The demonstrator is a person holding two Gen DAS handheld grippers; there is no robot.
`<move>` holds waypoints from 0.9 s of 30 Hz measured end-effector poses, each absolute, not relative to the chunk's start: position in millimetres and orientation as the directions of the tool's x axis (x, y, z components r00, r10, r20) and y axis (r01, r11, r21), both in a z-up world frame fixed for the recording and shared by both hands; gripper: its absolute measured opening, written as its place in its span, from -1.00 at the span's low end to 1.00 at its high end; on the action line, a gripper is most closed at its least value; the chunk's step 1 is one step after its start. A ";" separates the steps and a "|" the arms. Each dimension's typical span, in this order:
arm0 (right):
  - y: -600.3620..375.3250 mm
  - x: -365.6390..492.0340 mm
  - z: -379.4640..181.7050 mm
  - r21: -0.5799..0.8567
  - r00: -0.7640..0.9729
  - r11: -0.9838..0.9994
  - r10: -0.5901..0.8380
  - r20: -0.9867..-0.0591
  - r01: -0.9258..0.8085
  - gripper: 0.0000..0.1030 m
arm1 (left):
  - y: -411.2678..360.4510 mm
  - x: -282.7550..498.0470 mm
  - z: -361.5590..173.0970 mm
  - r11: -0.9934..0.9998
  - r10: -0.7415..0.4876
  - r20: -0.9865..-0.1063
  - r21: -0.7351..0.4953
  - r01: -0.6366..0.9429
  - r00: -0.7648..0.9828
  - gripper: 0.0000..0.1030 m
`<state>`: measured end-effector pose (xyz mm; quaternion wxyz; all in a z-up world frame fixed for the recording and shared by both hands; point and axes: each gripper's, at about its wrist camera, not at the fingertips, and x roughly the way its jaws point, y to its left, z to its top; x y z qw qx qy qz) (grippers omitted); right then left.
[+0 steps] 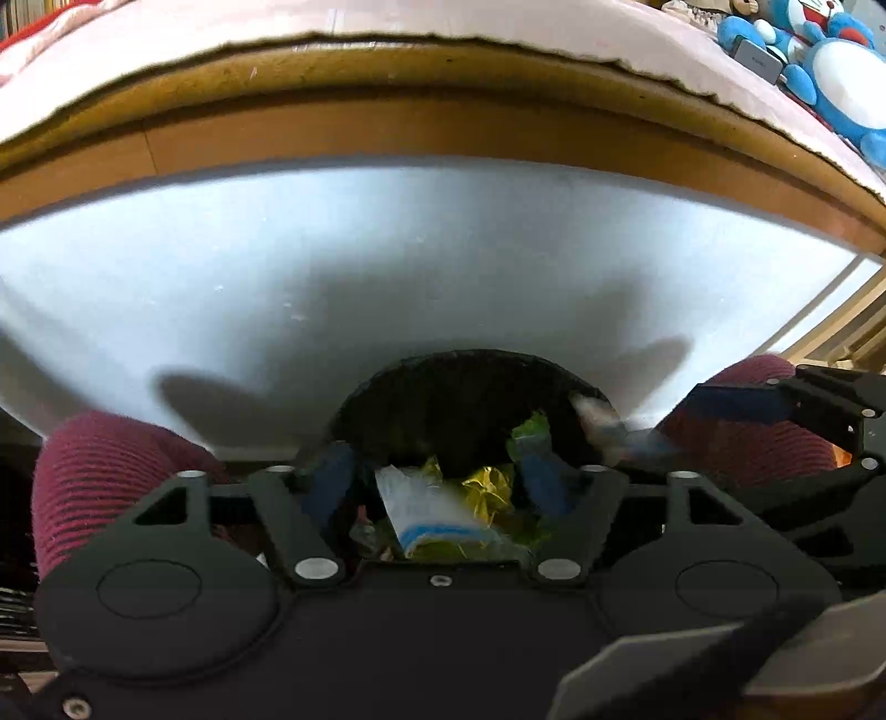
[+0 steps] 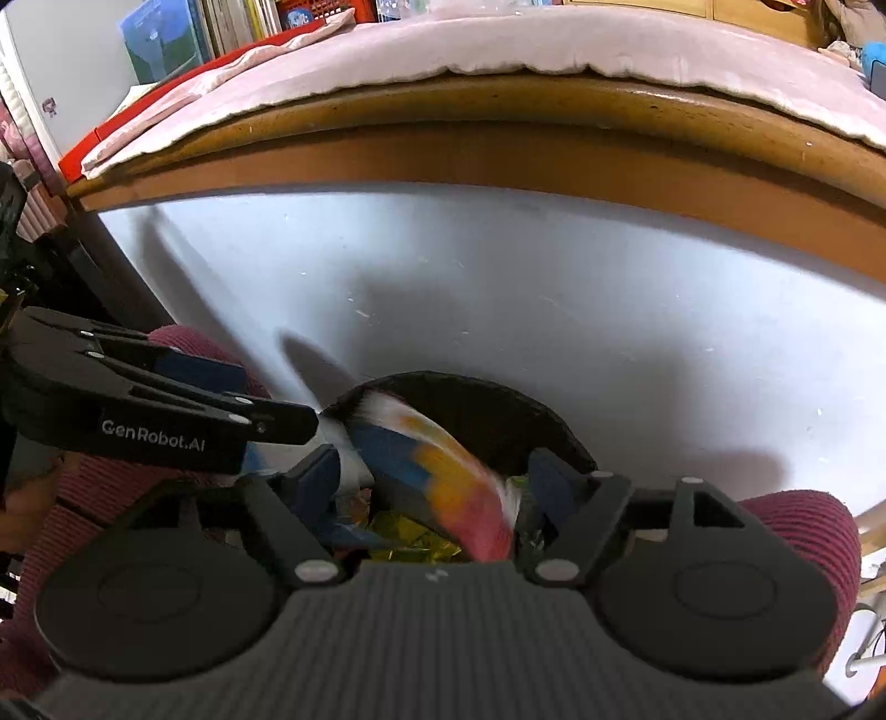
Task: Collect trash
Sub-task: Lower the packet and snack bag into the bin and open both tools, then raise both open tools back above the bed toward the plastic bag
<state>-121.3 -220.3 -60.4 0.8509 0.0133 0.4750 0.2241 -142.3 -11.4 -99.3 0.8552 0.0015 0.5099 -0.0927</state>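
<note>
A black bin (image 1: 459, 399) is seen below both grippers, with shiny yellow wrappers (image 1: 487, 493) and a white and blue wrapper (image 1: 421, 515) inside. A blurred, bright wrapper (image 2: 443, 476) is seen loose over the bin between the spread fingers of the right gripper (image 2: 432, 487). The left gripper (image 1: 437, 487) is spread too, gripping nothing. Behind the bin a white panel (image 1: 387, 266) is seen under a wooden bed frame (image 1: 443, 127), covered by a pink sheet (image 2: 498, 50). Blue plush toys (image 1: 819, 61) are laid on the bed.
</note>
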 end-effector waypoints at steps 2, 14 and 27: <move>-220.1 -121.6 -60.2 0.234 0.451 0.900 0.393 -0.802 -0.369 0.71 | -13.2 -142.1 -96.2 0.983 -0.154 -0.868 -0.088 0.160 0.472 0.54; -235.0 -120.6 -29.2 0.266 0.513 0.877 0.454 -0.729 -0.400 0.77 | -8.9 -144.1 -48.7 0.977 -0.188 -0.812 -0.097 0.190 0.552 0.62; -266.0 -90.4 46.6 0.202 0.709 0.895 0.440 -0.551 -0.398 0.86 | 11.2 -111.7 47.8 0.985 -0.174 -0.604 -0.118 0.129 0.778 0.79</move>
